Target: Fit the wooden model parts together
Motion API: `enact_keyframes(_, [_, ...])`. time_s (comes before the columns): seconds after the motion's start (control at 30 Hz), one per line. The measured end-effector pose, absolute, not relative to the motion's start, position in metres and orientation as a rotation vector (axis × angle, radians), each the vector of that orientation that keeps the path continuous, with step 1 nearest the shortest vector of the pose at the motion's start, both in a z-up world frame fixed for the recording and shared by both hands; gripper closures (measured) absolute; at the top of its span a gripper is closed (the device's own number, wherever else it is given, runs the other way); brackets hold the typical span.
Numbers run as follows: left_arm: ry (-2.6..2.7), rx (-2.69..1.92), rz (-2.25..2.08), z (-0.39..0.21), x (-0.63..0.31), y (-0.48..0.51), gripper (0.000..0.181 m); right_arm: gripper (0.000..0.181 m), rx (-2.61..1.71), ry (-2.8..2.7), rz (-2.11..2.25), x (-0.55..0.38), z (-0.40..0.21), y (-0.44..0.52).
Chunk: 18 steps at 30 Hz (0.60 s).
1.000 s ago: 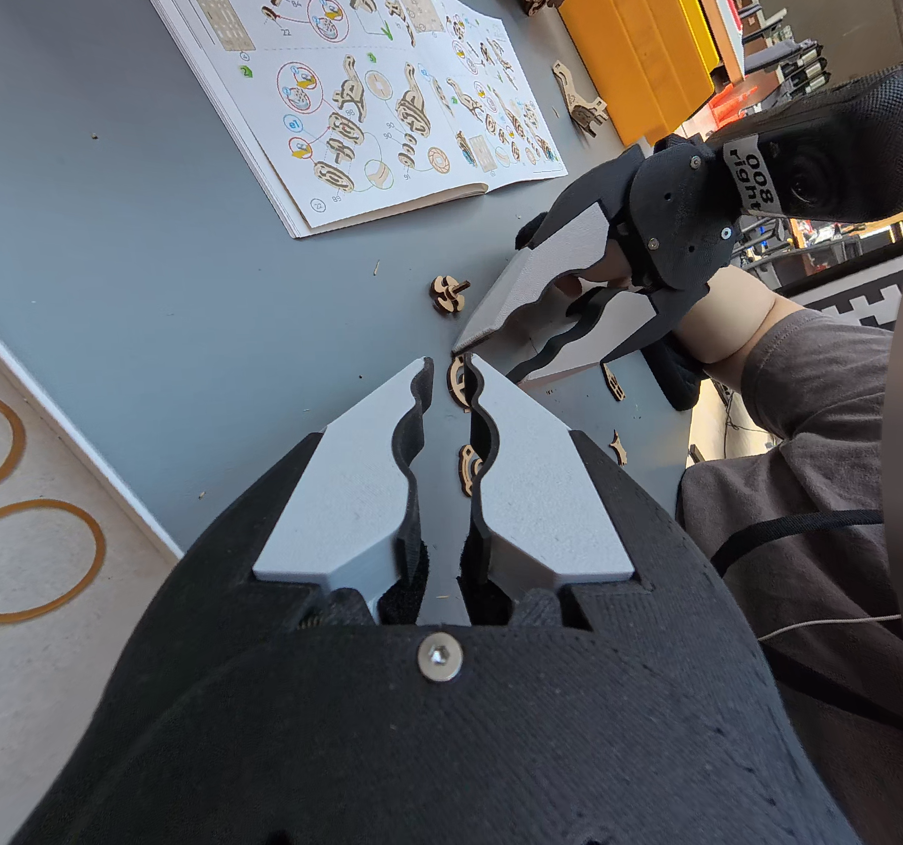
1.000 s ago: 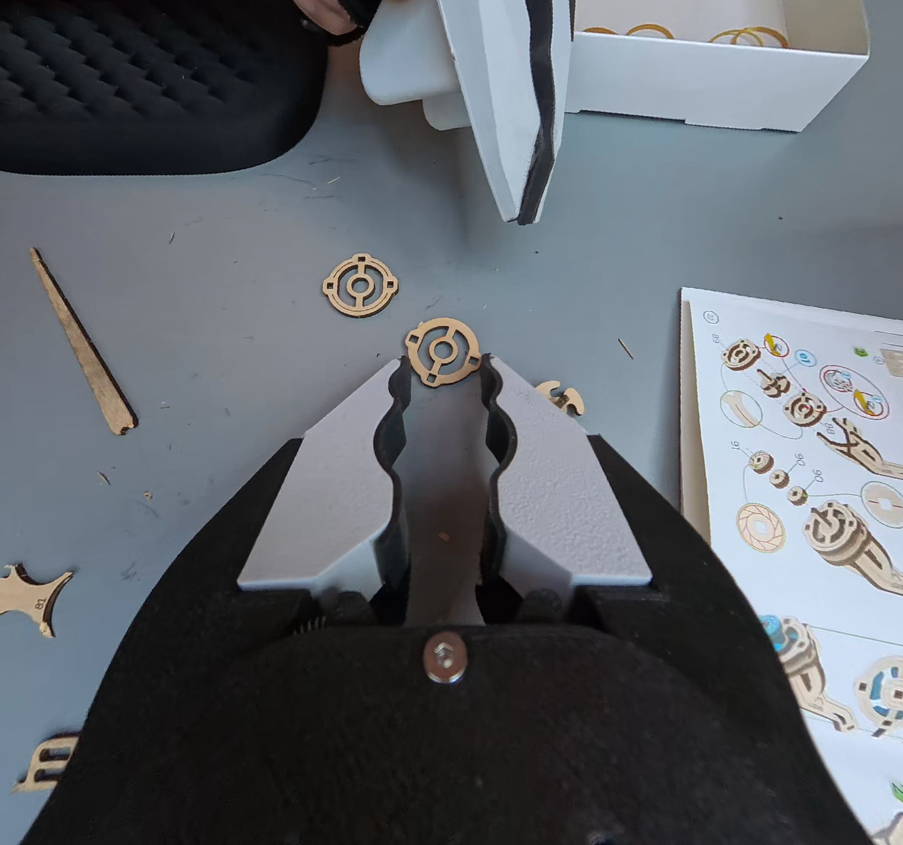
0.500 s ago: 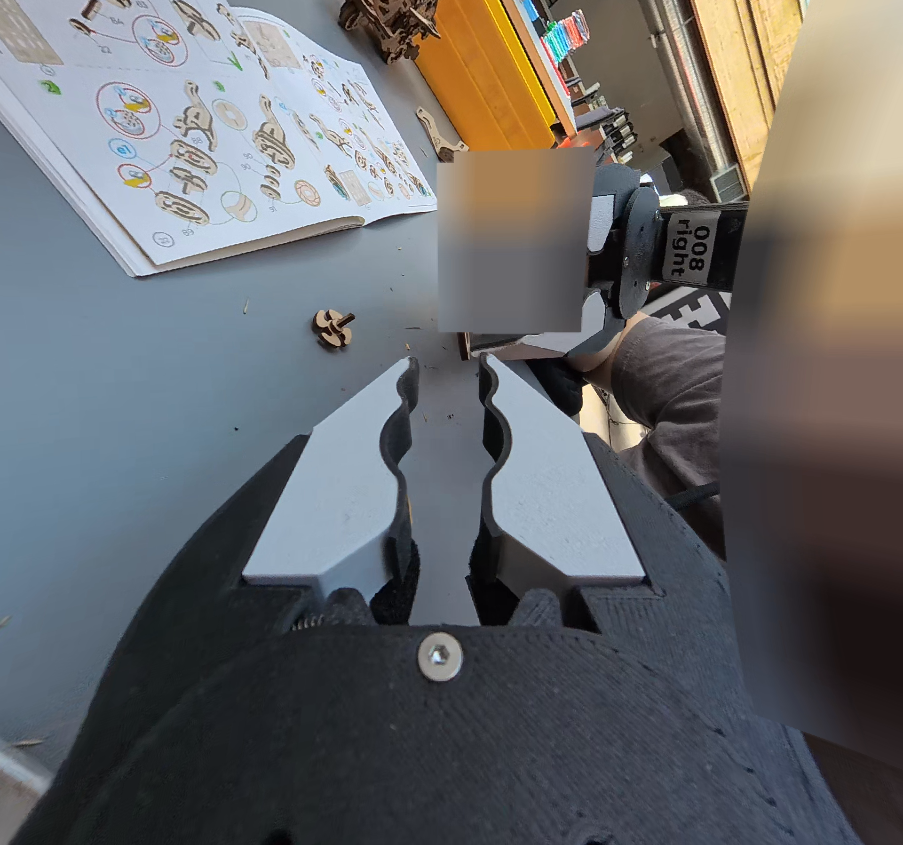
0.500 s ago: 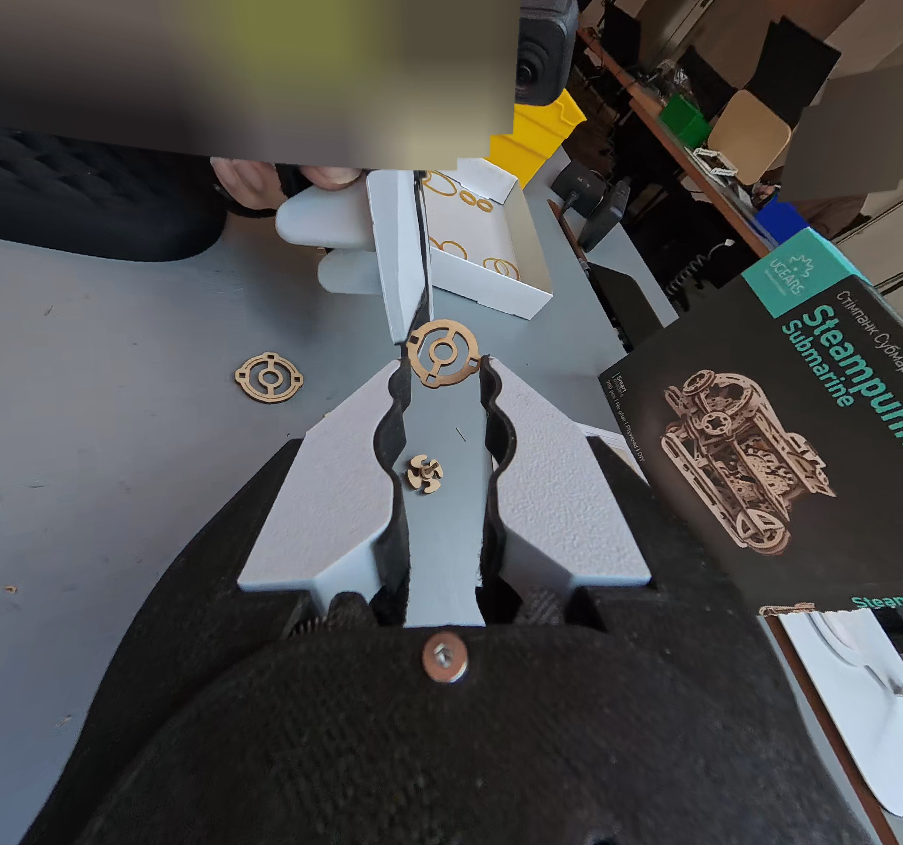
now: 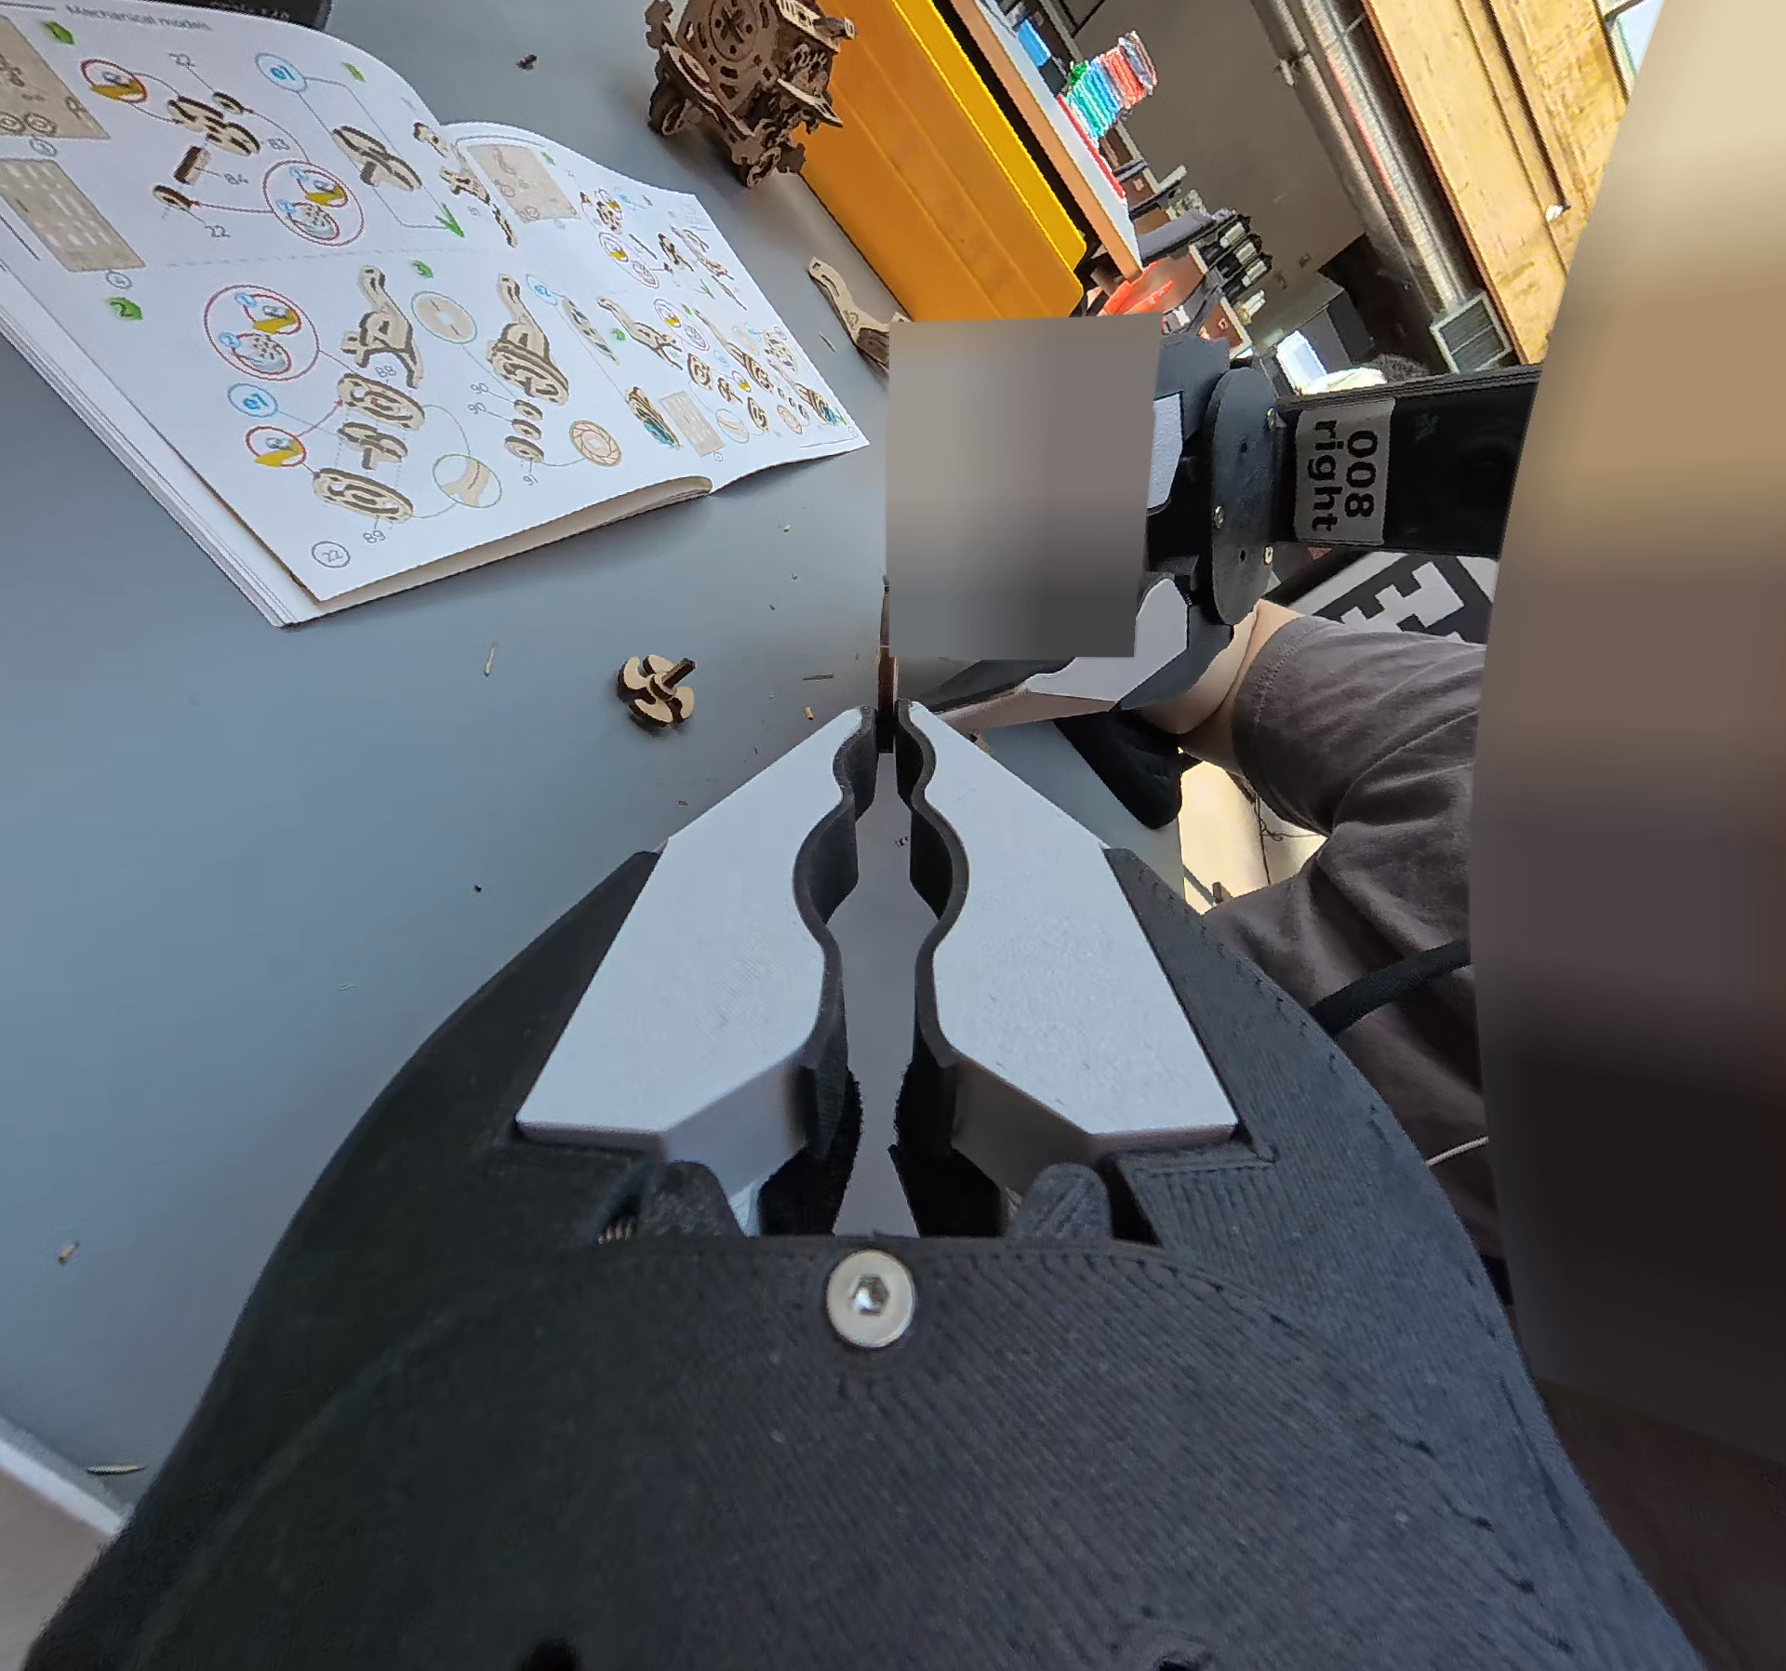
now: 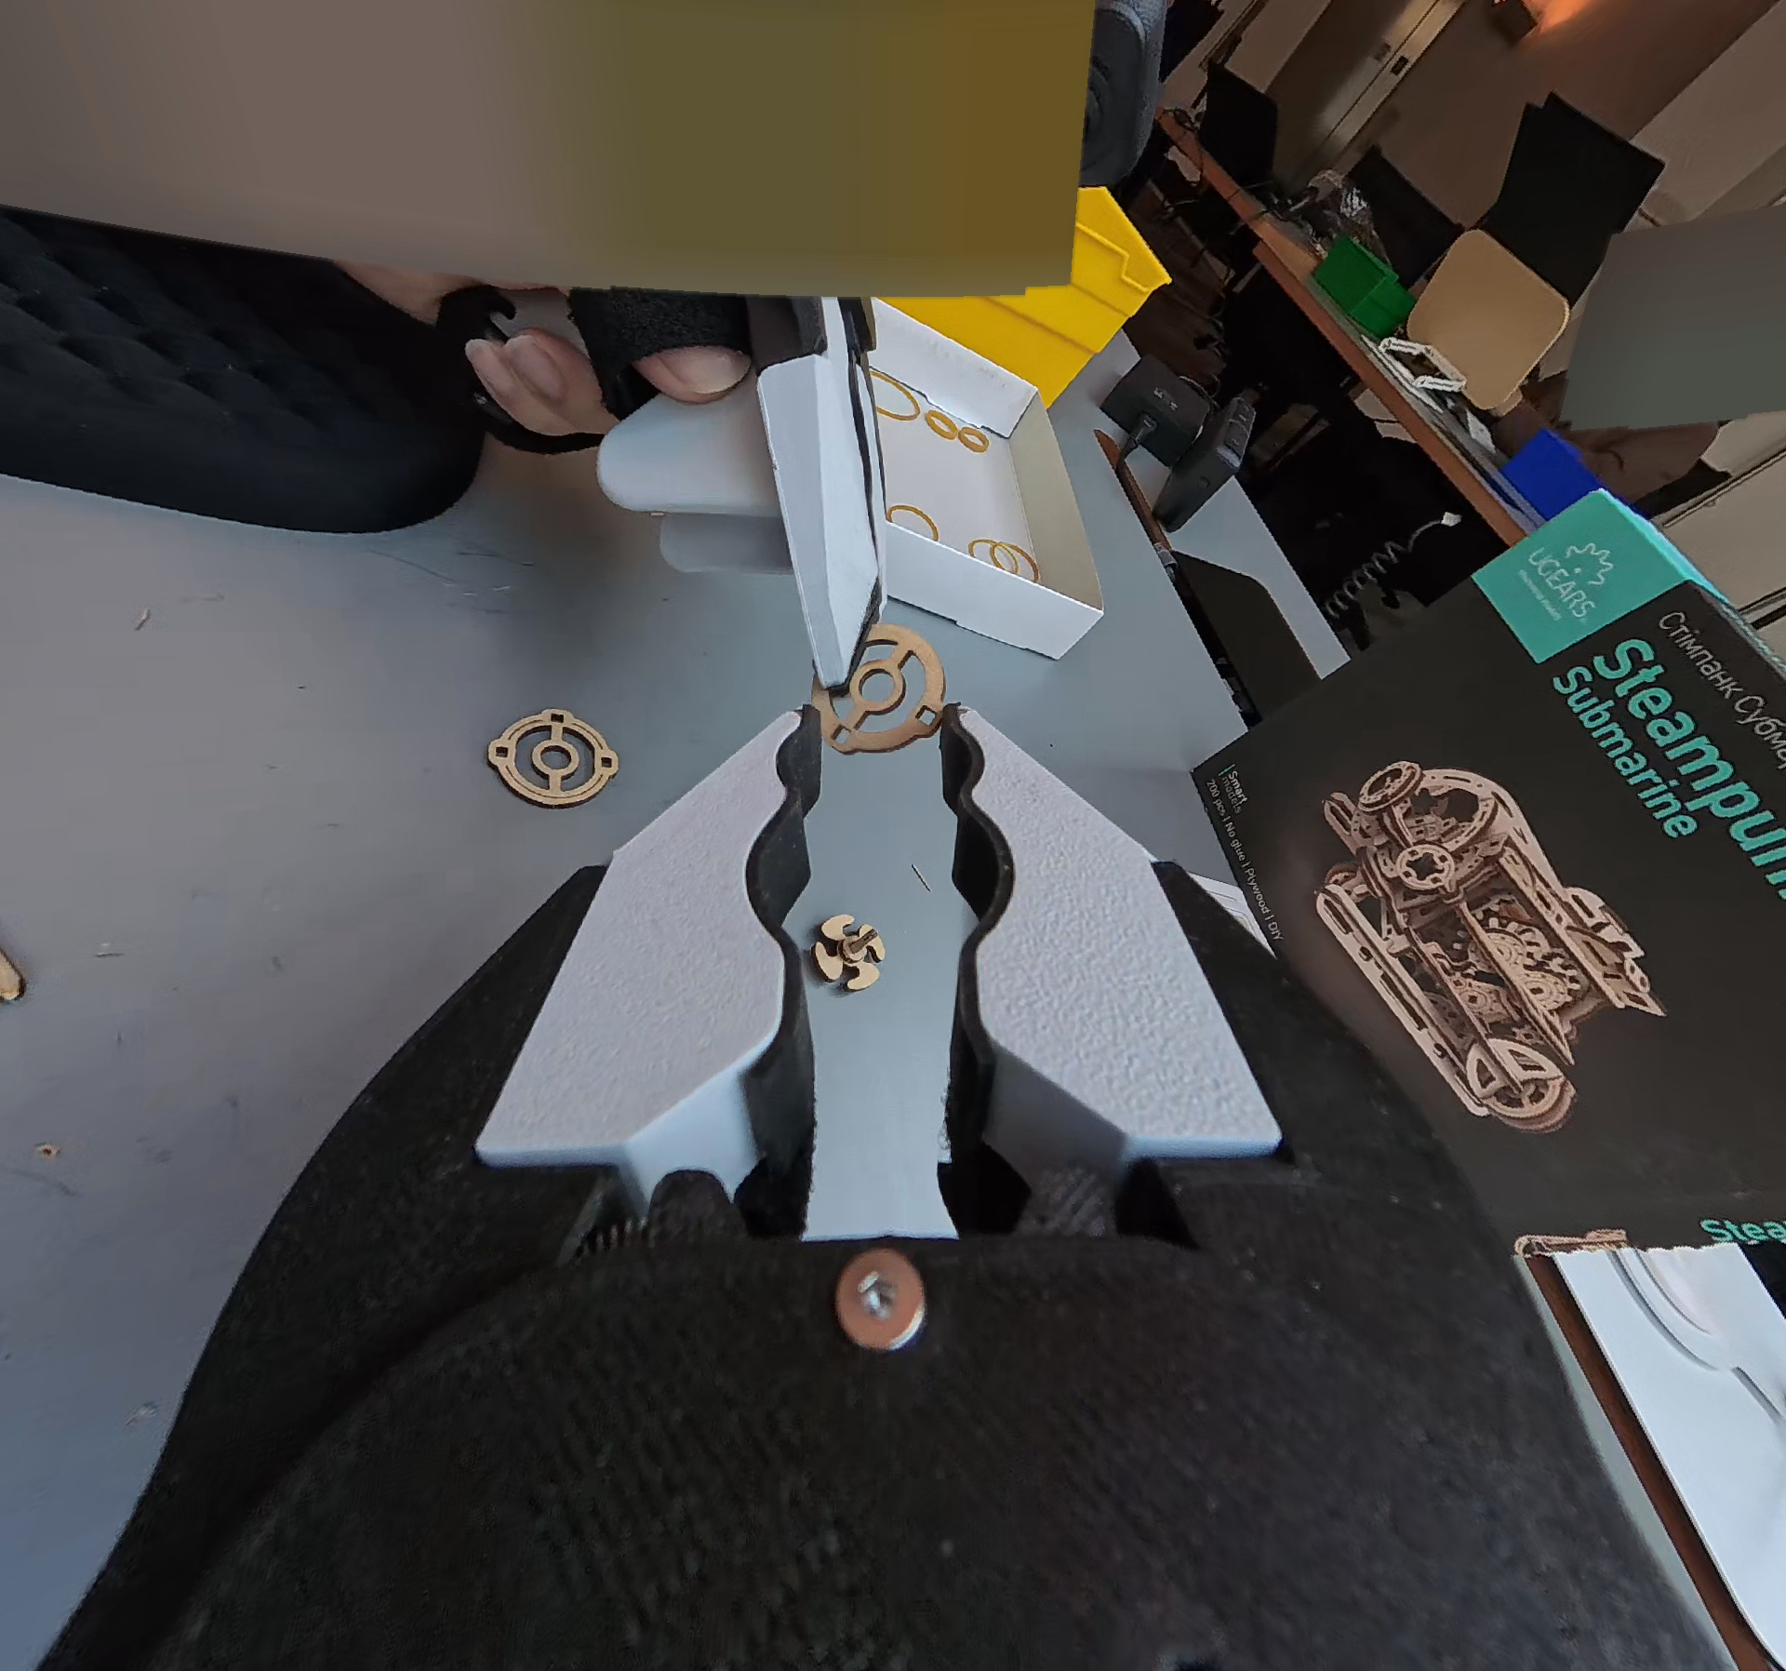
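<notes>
My right gripper (image 6: 878, 714) is shut on a wooden ring disc (image 6: 894, 692) and holds it flat-on above the grey table (image 6: 290, 900). My left gripper (image 6: 846, 653) comes down from above and is shut on the disc's upper left edge. In the left wrist view my left gripper (image 5: 884, 724) pinches the disc (image 5: 884, 692) seen edge-on. A mosaic patch hides most of the right gripper there; only its housing (image 5: 1242, 503) shows. A small propeller-shaped part (image 6: 849, 951) lies on the table below, also in the left wrist view (image 5: 657, 690).
A second ring disc (image 6: 553, 757) lies at left. A white box with rubber bands (image 6: 986, 600), the kit box (image 6: 1508, 851) and a black foam pad (image 6: 193, 387) surround the spot. An open instruction booklet (image 5: 435, 320), a built wooden model (image 5: 744, 68) and a yellow bin (image 5: 928, 136) lie beyond. Less than 4 cm separates the two grippers' tips. The built wooden model (image 5: 744, 68) is about 35 centimetres from my right fingertips.
The right gripper lifted the ring disc off the table and tilted up. The left gripper moved to the disc and closed on its edge.
</notes>
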<state>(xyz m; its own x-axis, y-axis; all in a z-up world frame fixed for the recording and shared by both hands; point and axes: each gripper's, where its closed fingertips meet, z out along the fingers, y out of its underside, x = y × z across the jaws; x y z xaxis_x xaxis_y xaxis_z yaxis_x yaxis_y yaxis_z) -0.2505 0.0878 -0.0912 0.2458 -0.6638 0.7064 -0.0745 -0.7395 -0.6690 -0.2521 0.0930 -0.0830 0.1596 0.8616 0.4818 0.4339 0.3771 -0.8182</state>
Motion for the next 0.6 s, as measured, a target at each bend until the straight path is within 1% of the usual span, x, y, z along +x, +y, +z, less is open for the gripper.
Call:
enact_keyframes(0.13, [0.652,-2.012,-1.566,-0.089,-0.254,0.088,0.181,0.158,-1.264,-1.484,0.532,-0.251,-0.086,0.091])
enact_keyframes(0.23, [0.709,-2.046,-1.526,-0.094,-0.256,0.085,0.181,0.156,-1.316,-1.513,0.690,-0.250,-0.089,0.086])
enact_keyframes(0.37, [0.886,-2.176,-1.312,-0.119,-0.257,0.078,0.181,0.156,-1.440,-1.541,0.900,-0.248,-0.101,0.082])
enact_keyframes(0.5, [1.015,-2.222,-1.312,-0.131,-0.247,0.060,0.181,0.156,-1.526,-1.578,1.002,-0.248,-0.114,0.077])
enact_keyframes(0.6, [1.087,-2.233,-1.306,-0.137,-0.242,0.052,0.181,0.165,-1.573,-1.619,1.055,-0.249,-0.123,0.069])
